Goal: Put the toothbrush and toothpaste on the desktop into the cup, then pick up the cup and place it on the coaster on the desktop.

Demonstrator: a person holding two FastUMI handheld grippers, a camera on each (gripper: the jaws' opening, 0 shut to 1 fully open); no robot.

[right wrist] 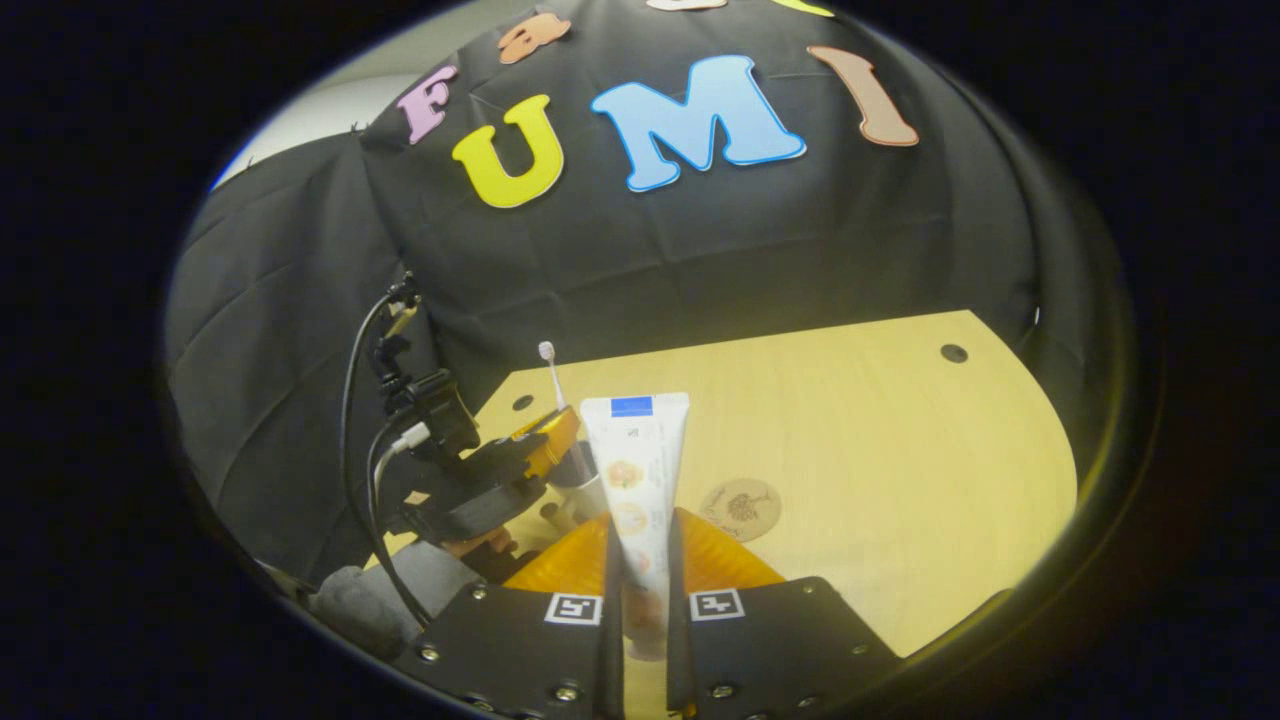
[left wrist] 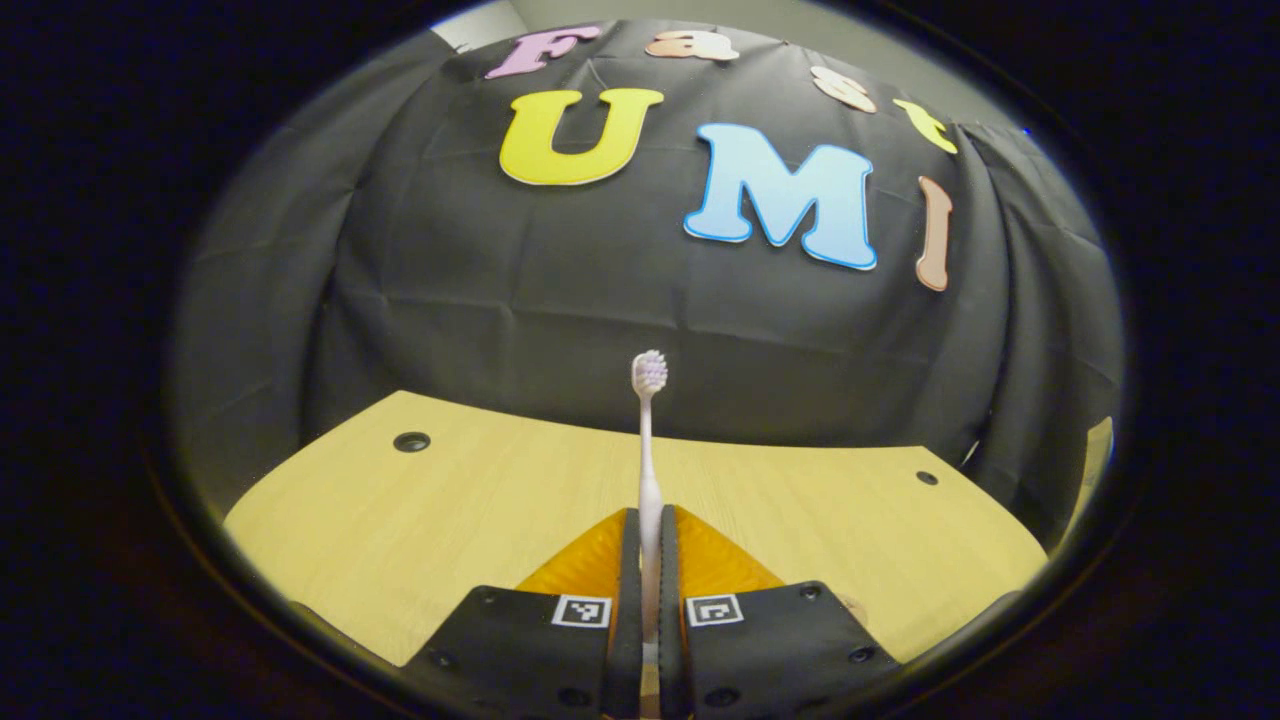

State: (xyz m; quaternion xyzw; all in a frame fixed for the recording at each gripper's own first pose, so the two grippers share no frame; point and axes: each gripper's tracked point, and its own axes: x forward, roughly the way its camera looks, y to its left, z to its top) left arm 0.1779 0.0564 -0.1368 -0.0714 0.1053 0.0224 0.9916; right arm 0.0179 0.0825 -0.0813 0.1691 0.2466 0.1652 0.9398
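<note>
Left claw (left wrist: 648, 560) pinching a slim plastic toothbrush (left wrist: 648, 470) by the lower handle, both fingers pressed flat against it, brush pointing straight up with a small rounded head of short pale bristles on top. Held up above the counter (left wrist: 450, 520), not touching it.

Right claw (right wrist: 640, 570) clamped the same way on a toothpaste tube (right wrist: 636, 470): soft, flat-sided, glossy white with a blue band at the crimped top end and little round printed pictures down the front. Standing upright between the fingers, also clear of the counter.

From the right gripper view, left claw off to the left of the tube with the toothbrush sticking up out of it, black cables looping off its back, and a hand in a grey sleeve (right wrist: 370, 600) underneath. Something pale and rounded right behind that claw, maybe the cup, can't really tell.

Round wooden coaster (right wrist: 740, 508) with a dark tree-like print lying flat just right of the tube.

Counter: smooth light yellow wood grain, couple of small dark round holes beyond the tube. Wrinkly black cloth wall behind, with a strip of pale wall above it.
</note>
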